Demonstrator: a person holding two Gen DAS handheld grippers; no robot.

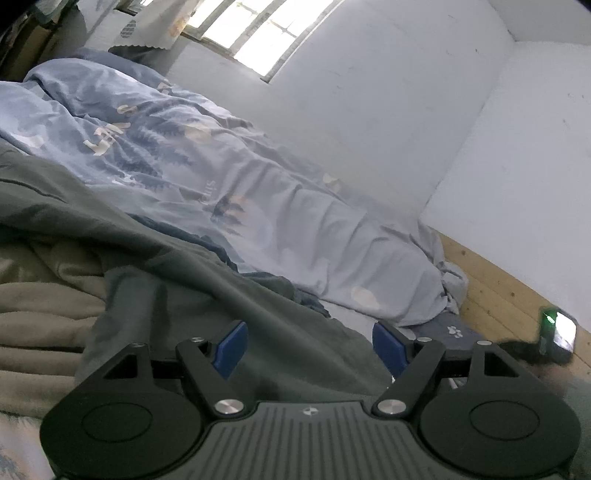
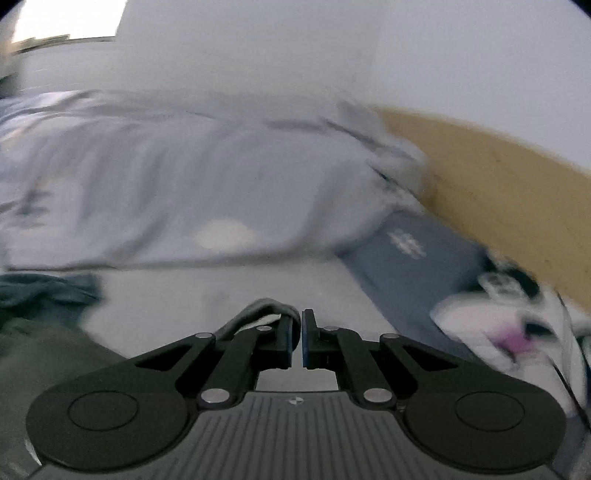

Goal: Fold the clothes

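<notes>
Left-wrist view: left gripper [image 1: 309,345] at lower centre, black linkage arms with blue rectangular pads, jaws spread wide and released, nothing pinched between them; beneath and between them a dark grey-green garment [image 1: 177,258], soft matte knit, draped in broad folds from the left edge down to the lower centre. Beige fleece blanket [image 1: 40,295] at lower left, in ribbed rolls. Pale blue duvet [image 1: 229,192] across the middle, thin crumpled cotton printed with darker fern shapes and cream ovals. Barred window [image 1: 258,33] at top centre, white plaster wall [image 1: 406,92] at upper right, knotty pine board [image 1: 498,291] at right, small device with a green light [image 1: 556,330] near the right edge. Right-wrist view, motion-blurred: right gripper [image 2: 300,339] at lower centre, jaws clenched almost together; a grey fold of cloth [image 2: 267,308] bunched at the left finger, whether actually pinched cannot be told. Same garment [image 2: 40,343] at lower left. Slate-blue pillow [image 2: 413,273] at centre right, flat and rectangular; white plush toy [image 2: 509,328] with black patches at right.
</notes>
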